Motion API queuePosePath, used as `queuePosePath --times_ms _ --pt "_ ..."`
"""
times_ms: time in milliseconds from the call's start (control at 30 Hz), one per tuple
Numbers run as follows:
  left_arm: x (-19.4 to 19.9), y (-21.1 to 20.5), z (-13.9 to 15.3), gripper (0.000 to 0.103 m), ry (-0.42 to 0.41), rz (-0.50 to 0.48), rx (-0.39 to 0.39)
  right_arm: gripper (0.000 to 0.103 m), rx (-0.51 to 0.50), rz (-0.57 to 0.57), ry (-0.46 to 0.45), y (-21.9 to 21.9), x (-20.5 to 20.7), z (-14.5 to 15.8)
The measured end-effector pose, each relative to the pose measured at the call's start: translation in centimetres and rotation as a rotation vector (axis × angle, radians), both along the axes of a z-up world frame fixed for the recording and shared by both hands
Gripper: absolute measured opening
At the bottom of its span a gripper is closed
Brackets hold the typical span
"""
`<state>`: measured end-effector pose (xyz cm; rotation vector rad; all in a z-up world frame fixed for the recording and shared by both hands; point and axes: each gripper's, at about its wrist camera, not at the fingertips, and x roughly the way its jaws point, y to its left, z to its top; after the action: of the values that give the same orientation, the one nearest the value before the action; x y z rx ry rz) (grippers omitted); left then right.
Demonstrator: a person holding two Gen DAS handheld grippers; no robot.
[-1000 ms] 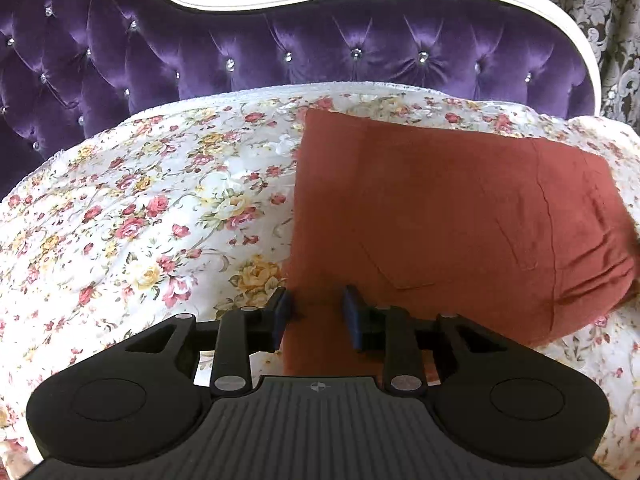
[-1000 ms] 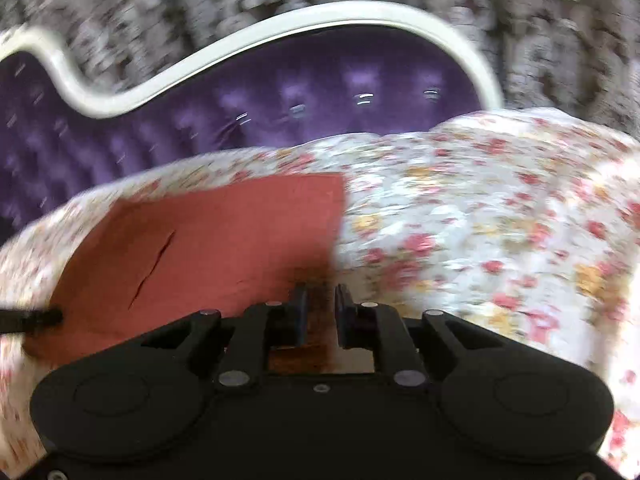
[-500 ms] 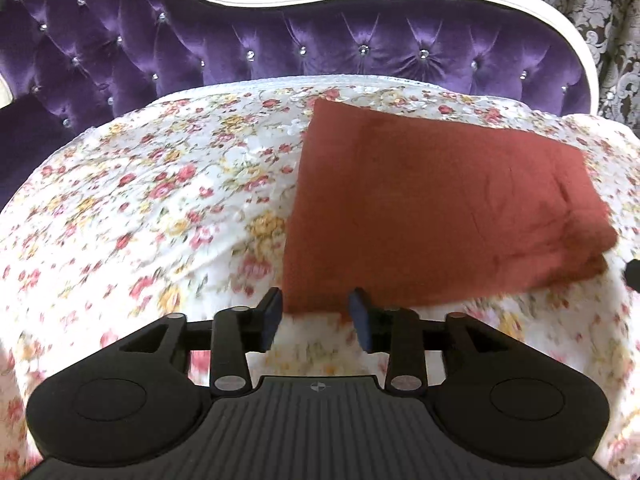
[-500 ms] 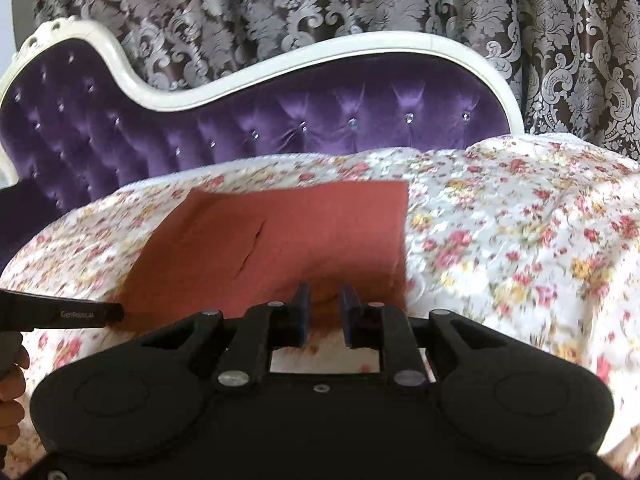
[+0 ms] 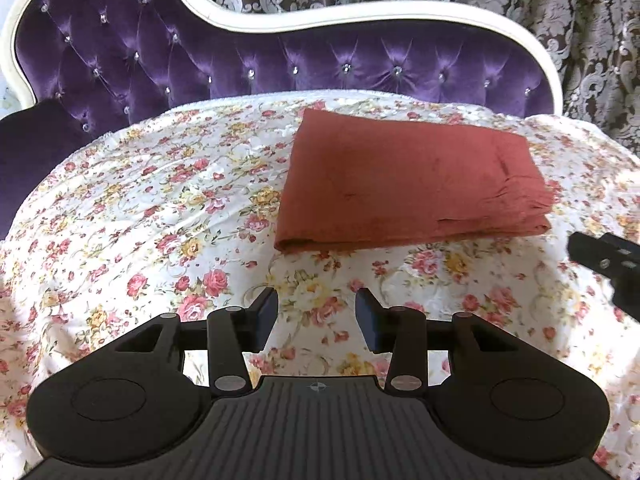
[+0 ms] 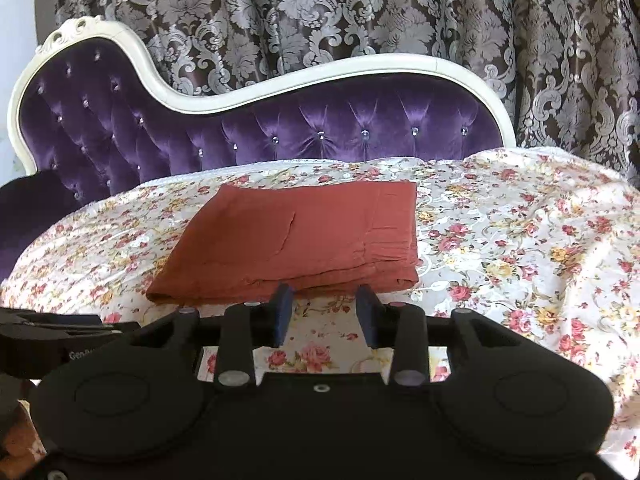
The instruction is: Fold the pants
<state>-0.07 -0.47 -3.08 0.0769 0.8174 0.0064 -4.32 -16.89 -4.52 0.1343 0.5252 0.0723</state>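
We see the pants (image 5: 408,184) folded flat on the sheet (image 5: 160,208). Our left gripper (image 5: 316,314) and right gripper (image 6: 325,309) hang at six o'clock of them, jaws apart, empty.

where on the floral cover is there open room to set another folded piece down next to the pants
Two bare patches of the floral cover: the wide stretch left of the folded pants, running to the purple backrest, and the stretch to their right. The near strip is crowded: the left tool and right tool sit open there.

One folded pants (image 5: 408,184), one floral sheet (image 5: 160,208), one purple sofa (image 5: 240,64), one curtain (image 6: 360,12), two claws: left (image 5: 316,314), right (image 6: 324,312).
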Motion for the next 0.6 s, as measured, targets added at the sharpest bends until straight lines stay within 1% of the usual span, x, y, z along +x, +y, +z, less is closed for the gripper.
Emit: queuePosePath --times_ms 300,500,600 --pt "-1.6 0.0 1.3 0.042 -0.047 0.011 -0.017 0.047 -0.026 0.021 -0.004 1.0 -0.7 0.0" --pt "-2.0 -0.3 1.6 0.042 -0.062 0.002 0.009 0.047 -0.022 0.014 0.002 1.1 -0.7 0.0" --pt "-2.0 -0.4 1.7 0.042 -0.062 -0.001 0.003 0.047 -0.019 0.010 0.008 1.1 -0.7 -0.1"
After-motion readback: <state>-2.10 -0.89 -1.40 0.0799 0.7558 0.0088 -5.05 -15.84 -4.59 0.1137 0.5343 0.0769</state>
